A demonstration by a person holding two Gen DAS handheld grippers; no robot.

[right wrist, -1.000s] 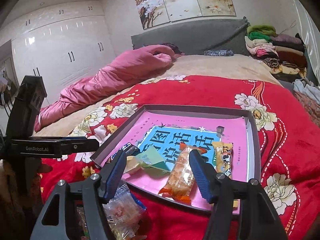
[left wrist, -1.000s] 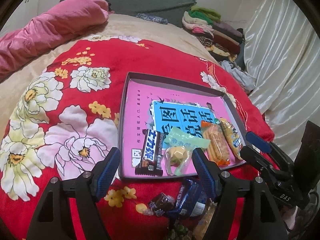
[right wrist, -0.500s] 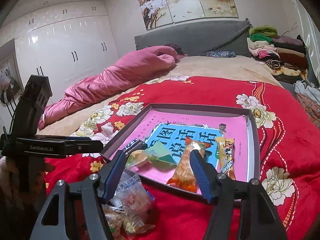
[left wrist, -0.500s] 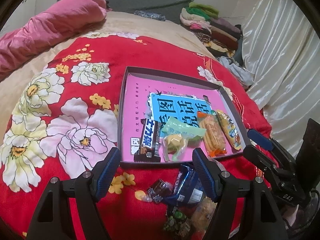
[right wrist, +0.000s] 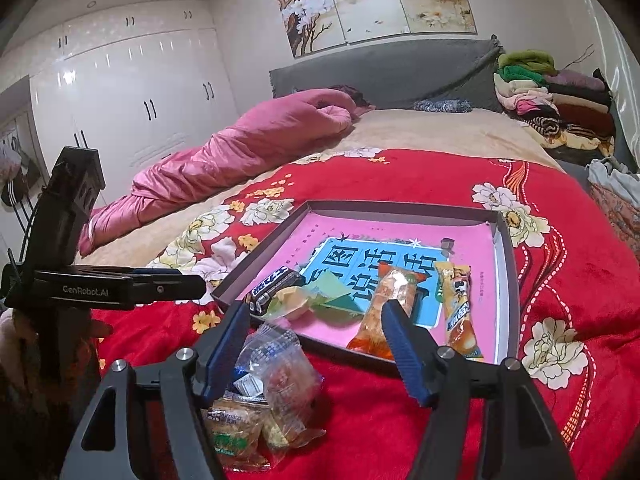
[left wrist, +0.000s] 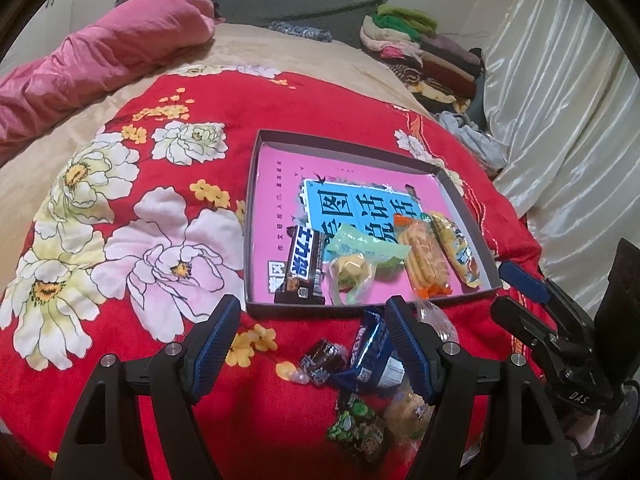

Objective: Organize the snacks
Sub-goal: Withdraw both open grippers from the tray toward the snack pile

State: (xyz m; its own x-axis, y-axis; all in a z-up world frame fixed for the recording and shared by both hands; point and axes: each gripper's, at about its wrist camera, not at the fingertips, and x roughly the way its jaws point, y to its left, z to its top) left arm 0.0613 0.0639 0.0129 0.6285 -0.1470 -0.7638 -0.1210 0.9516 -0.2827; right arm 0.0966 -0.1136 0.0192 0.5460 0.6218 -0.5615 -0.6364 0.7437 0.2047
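Note:
A shallow grey box (left wrist: 256, 168) with a pink and blue printed bottom lies on the red flowered blanket; it also shows in the right wrist view (right wrist: 508, 240). Along its near side lie a dark chocolate bar (left wrist: 302, 268), a green-wrapped sweet (left wrist: 352, 264), an orange cracker pack (left wrist: 424, 258) and a yellow snack pack (left wrist: 456, 248). A pile of loose snacks (left wrist: 368, 364) lies on the blanket before the box; it also shows in the right wrist view (right wrist: 272, 392). My left gripper (left wrist: 314, 344) is open and empty above that pile. My right gripper (right wrist: 314, 340) is open and empty over the pile's clear bag.
A pink quilt (right wrist: 248, 144) lies at the far left of the bed. Folded clothes (right wrist: 552, 100) are stacked at the headboard's right. A white curtain (left wrist: 560, 120) hangs at the right. White wardrobes (right wrist: 132, 96) stand beyond the bed.
Both grippers have drawn back from the box toward me. More of the loose snack pile now shows in front of the box. Both stay open and empty.

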